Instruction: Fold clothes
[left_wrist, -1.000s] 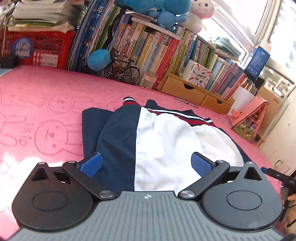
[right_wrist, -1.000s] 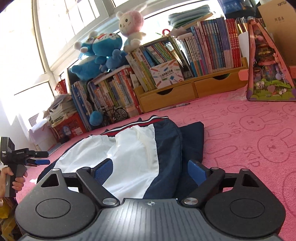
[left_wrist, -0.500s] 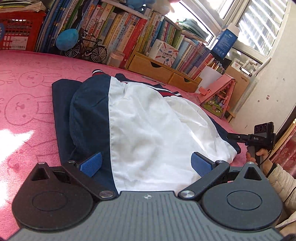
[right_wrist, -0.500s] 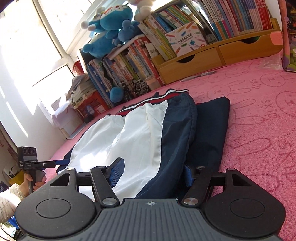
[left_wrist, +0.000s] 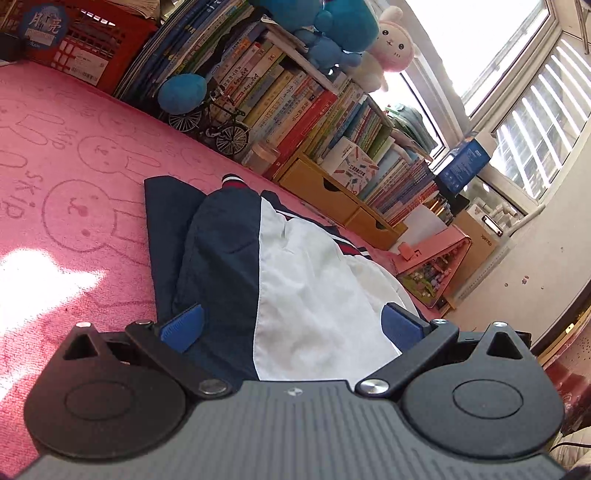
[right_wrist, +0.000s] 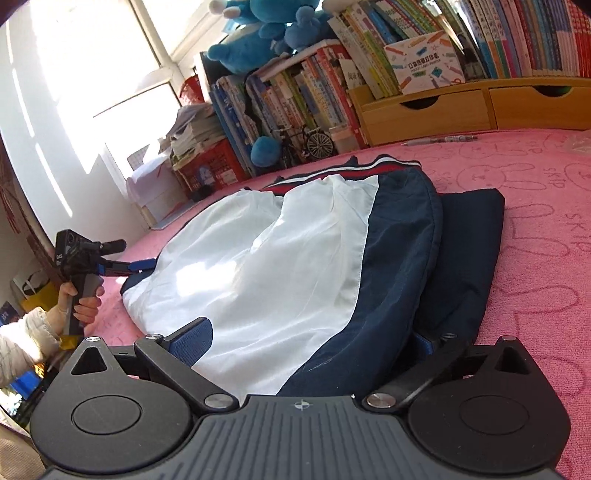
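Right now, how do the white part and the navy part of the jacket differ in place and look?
The white panel covers the jacket's middle and catches bright sunlight, while the navy panel runs along one side and stays dark. The white panel lies in loose wrinkles; the navy panel bulges over a flatter navy layer beneath. Both belong to one jacket on the pink blanket.

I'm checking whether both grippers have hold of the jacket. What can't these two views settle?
- Right wrist view: the right gripper's far pad is hidden under the jacket's navy hem.
- Left wrist view: the jacket's near edge is covered by the left gripper's body, so contact is unclear.
- Both views: the jacket's underside is hidden.
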